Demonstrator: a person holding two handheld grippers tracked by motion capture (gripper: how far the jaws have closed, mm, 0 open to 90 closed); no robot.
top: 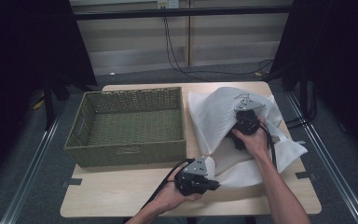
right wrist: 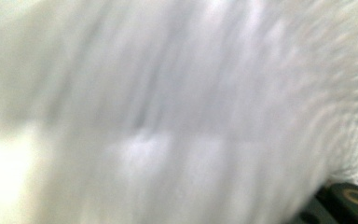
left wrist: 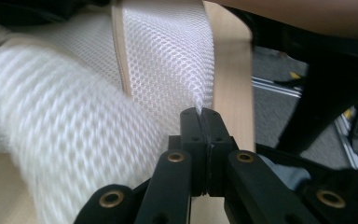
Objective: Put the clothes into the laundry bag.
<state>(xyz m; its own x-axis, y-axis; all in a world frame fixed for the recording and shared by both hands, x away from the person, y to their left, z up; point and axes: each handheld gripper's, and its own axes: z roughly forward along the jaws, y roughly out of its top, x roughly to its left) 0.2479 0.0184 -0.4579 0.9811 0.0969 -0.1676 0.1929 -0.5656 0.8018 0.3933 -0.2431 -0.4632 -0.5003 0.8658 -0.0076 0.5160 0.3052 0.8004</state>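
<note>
Beside the basket (top: 126, 126), my left claw (left wrist: 200, 112) pinches the cloth (top: 223, 121) by a thin edge that could slip; right claw's (top: 247, 122) grip I cannot tell.

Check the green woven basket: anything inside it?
Nothing visible inside the basket: bare woven floor. Its near wall hides the front strip of that floor. The white mesh cloth lies outside, to its right, on the table.
</note>
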